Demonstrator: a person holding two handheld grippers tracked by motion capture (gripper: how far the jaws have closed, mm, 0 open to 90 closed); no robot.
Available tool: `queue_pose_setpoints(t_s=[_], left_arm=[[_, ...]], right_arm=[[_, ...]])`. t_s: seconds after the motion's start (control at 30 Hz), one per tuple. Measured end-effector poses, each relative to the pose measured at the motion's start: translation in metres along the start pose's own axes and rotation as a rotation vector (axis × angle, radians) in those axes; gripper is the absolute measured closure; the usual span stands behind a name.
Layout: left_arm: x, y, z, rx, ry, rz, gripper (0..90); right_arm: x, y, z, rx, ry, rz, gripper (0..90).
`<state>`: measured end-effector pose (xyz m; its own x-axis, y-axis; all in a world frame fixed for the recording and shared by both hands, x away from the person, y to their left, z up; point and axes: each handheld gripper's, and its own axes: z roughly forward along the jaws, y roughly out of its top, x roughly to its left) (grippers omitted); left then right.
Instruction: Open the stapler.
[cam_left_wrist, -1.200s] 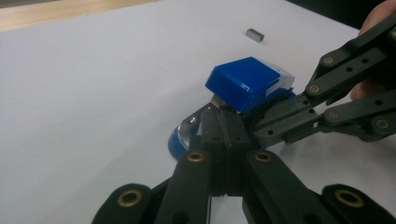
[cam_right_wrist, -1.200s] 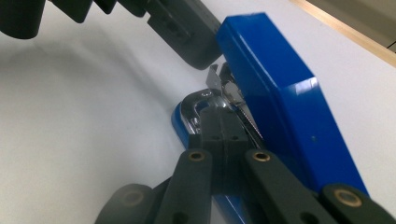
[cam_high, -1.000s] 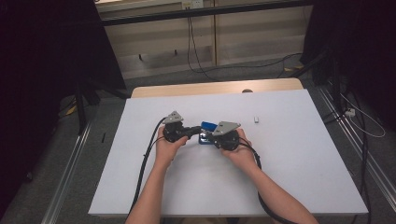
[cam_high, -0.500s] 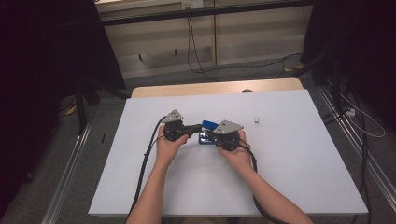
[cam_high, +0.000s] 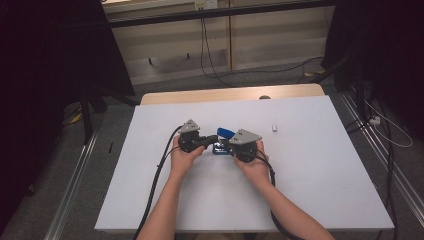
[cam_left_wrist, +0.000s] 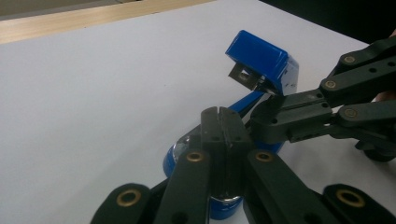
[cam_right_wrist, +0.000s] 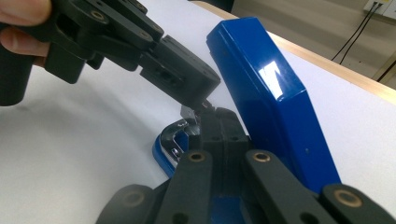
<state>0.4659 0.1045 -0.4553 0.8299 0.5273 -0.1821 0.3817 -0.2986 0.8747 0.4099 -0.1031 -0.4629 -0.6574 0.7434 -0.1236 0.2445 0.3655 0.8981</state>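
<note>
Now your left gripper (cam_left_wrist: 218, 122) and right gripper (cam_right_wrist: 215, 122), both pressed together, meet at the stapler's (cam_high: 223, 135) unchanged, twelve-o'clock-raised lid: loading's unstarted.

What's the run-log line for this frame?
stapler: lid swung open, base on table | left tongs: shut, at stapler's metal part | right tongs: shut, at stapler

Small white block (cam_high: 274, 128) on the white table (cam_high: 325, 170), well right; cables (cam_high: 215, 55) beyond.
</note>
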Motion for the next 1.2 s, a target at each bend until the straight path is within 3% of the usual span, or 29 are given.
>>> queue_pose_setpoints(t_s=[0.4, 0.5, 0.87, 1.2], left_arm=[[-0.005, -0.001, 0.005, 0.042, 0.038, 0.05, 90.0], [-0.007, -0.001, 0.006, 0.053, 0.046, 0.064, 90.0], [-0.01, -0.002, 0.009, 0.052, 0.038, 0.056, 90.0], [-0.009, -0.002, 0.009, 0.053, 0.036, 0.056, 90.0]], right_arm=[[-0.001, 0.006, -0.007, -0.004, -0.045, -0.01, 90.0], [0.001, 0.007, -0.007, 0.001, -0.06, -0.033, 90.0], [0.004, 0.018, 0.0, 0.0, -0.102, -0.057, 90.0], [-0.003, 0.025, -0.013, -0.015, -0.161, -0.053, 90.0]])
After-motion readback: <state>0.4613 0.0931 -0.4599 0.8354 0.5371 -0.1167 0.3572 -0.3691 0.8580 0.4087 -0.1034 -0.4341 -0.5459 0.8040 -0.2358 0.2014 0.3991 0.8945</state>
